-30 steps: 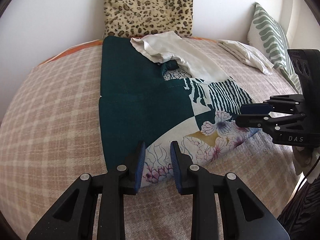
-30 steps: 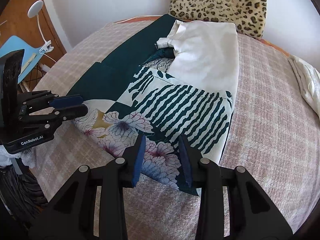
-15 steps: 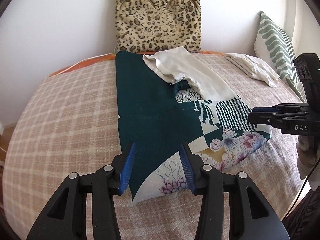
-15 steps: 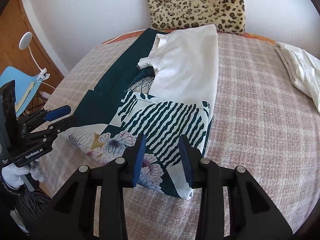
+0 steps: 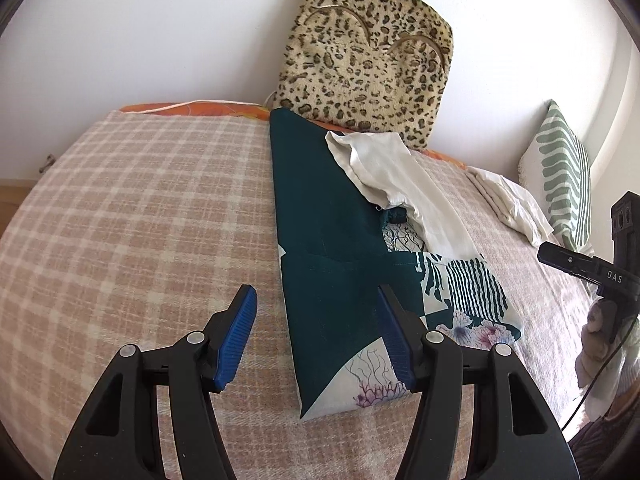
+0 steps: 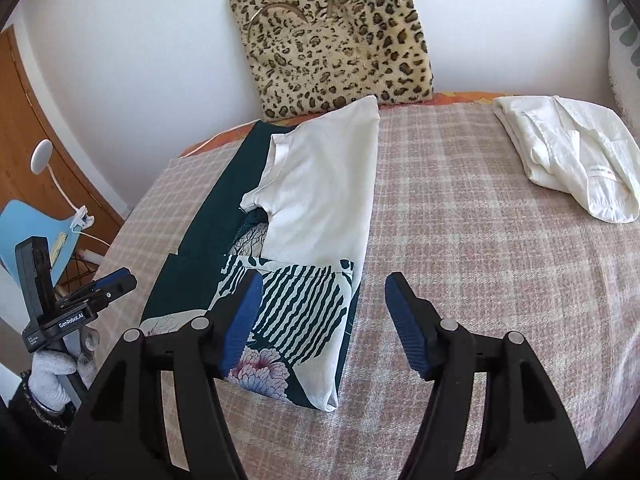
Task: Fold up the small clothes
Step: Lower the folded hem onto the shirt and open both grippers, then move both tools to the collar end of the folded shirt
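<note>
**Both grippers opening above the folded garment**

Left wrist view: the left gripper (image 5: 316, 336) is hovering over the pink-and-cream checked blanket (image 5: 132, 220) covering the bed, its blue-padded jaws opening wide and gripping nothing. The dark green garment with white, striped and floral panels (image 5: 336, 264) is lying folded into a long strip on the blanket, running from the near edge toward the furry leopard-print cushion (image 5: 364, 60), which is leaning against the wall. The garment's near corner is showing between the jaws, but the pads are not pressing on it. A cream folded top (image 5: 396, 184) is lying on the garment's far half, near the cushion. The right gripper (image 5: 576, 264) is showing at the picture's right edge.

Right wrist view: the right gripper (image 6: 324, 320) is also opening, with bare blanket (image 6: 480, 240) between its pads; the garment's (image 6: 296, 304) striped and floral end is lying behind the left-hand pad, untouched. The cream top (image 6: 320, 188) is covering the garment's part closer to the cushion (image 6: 332, 32). A crumpled white shirt (image 6: 568, 156) is resting on the blanket, well to the right of the cushion. The left gripper (image 6: 108, 284), held by a grey-gloved hand (image 6: 52, 372), is hanging beside the garment's left edge.
</note>
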A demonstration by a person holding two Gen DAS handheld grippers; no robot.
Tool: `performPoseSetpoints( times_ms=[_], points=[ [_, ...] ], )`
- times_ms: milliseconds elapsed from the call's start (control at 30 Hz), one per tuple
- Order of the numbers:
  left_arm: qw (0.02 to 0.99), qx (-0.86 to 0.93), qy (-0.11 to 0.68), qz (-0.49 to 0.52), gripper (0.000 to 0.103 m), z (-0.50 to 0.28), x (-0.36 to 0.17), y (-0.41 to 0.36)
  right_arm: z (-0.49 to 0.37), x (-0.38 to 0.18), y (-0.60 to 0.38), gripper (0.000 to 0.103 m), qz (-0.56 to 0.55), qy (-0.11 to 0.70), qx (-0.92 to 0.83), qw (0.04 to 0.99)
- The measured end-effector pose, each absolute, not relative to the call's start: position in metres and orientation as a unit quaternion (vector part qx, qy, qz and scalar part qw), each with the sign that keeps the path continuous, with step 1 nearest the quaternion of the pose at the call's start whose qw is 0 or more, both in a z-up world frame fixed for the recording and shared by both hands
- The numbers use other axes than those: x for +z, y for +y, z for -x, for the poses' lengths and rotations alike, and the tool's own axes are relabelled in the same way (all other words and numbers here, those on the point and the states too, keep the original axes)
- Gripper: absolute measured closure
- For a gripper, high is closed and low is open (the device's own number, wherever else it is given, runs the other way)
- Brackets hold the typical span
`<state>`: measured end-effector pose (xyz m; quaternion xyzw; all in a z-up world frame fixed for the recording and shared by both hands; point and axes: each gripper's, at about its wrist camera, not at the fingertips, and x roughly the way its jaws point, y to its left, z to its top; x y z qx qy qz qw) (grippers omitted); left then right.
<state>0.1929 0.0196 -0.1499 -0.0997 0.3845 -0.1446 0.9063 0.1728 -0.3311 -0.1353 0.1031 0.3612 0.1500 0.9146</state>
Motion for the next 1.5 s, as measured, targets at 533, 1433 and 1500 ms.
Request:
performPoseSetpoints(
  times_ms=[533, 1433, 1500],
  points=[
    [0.912, -0.15, 0.368, 0.1, 0.043, -0.221, -0.097, 0.041, -0.207, -0.115, -0.385, 0.032, -0.193, 0.328, 0.106, 0.919],
    [0.869, -0.163, 0.445, 0.143, 0.043, -0.44, -0.145, 0.035, -0.419, -0.132, -0.392, 0.032, -0.241, 0.428, 0.128, 0.862],
    [0.867, -0.154, 0.447, 0.161, 0.043, -0.453, -0.155, 0.036, -0.437, -0.138, -0.391, 0.032, -0.248, 0.432, 0.127, 0.858]
  ],
)
